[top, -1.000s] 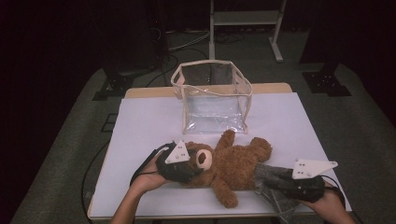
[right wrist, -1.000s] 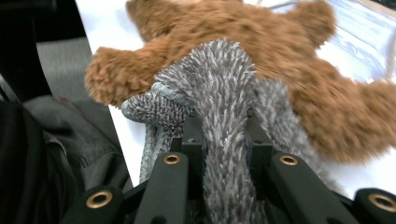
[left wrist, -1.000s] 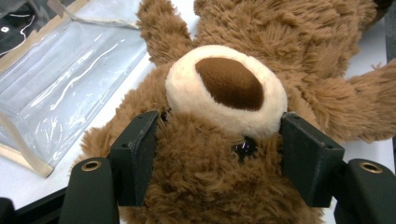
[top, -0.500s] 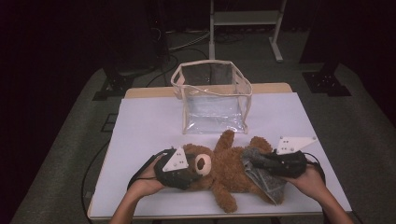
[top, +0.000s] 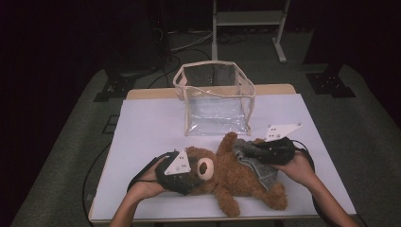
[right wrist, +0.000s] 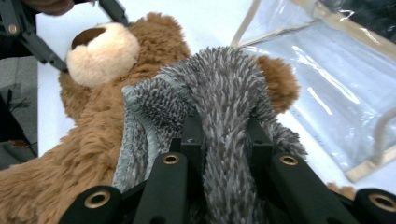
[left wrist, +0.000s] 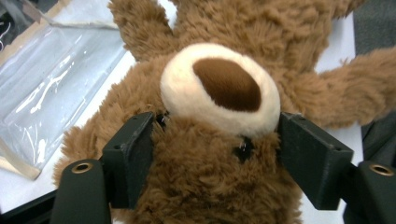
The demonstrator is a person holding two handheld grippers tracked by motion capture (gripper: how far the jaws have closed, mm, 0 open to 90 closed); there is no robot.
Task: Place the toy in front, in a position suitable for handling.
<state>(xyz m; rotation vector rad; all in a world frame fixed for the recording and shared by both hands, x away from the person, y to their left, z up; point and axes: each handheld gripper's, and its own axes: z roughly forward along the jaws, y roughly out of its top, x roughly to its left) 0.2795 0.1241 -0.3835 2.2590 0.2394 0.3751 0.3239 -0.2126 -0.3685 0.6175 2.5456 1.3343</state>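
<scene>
High view above table (top: pixel 142 118); both tool cameras close on shared teddy bear (top: pixel 236 175).

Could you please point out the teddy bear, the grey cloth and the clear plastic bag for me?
teddy bear (top: pixel 236 177): high view, on its brown belly.
grey cloth (right wrist: pixel 224 93): right gripper view, on the shaggy fold above the jaws.
clear plastic bag (top: pixel 217 116): high view, on its see-through front wall.

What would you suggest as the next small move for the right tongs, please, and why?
Probably draw the fuzzy grey cloth a little farther along the brown plush teddy bear's belly. The right tongs are shut on a fold of that cloth, which already lies on the bear's body, while the left tongs bracket its head, their jaws having just been opening, so the grip there may be loosening.
</scene>
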